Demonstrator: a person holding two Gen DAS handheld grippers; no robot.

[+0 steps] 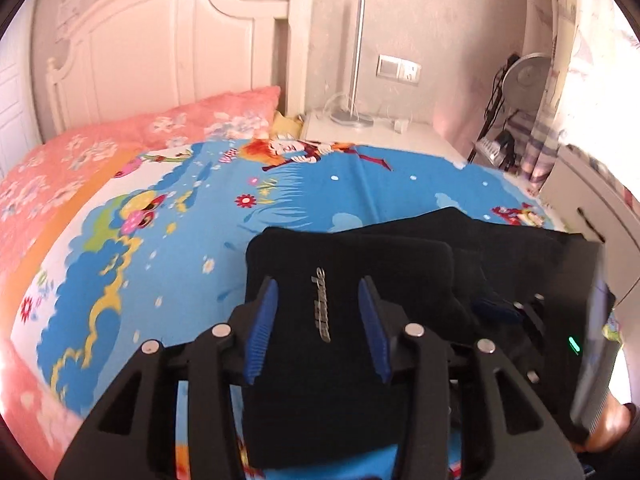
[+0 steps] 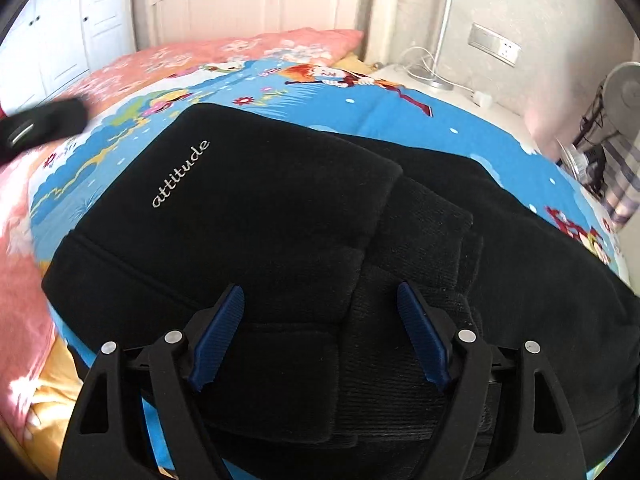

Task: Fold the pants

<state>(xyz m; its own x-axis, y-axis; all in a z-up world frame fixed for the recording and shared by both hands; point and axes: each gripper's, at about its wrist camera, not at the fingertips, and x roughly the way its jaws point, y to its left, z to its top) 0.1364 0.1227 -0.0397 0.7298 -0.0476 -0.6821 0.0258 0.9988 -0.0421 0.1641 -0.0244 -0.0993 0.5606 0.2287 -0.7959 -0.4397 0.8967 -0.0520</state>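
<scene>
So, black fleece pants (image 2: 280, 216) lying folded on bed's blue cartoon-print sheet (image 1: 304, 196). Left tongs (image 1: 318, 332) partly open above them, right tongs (image 2: 320, 336) wide open, nothing gripped.

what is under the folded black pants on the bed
The black pants lie folded in layers on the blue cartoon bedsheet, which shows all around them. The sheet directly beneath, and the lower layers of the fold, are covered and cannot be seen.
</scene>
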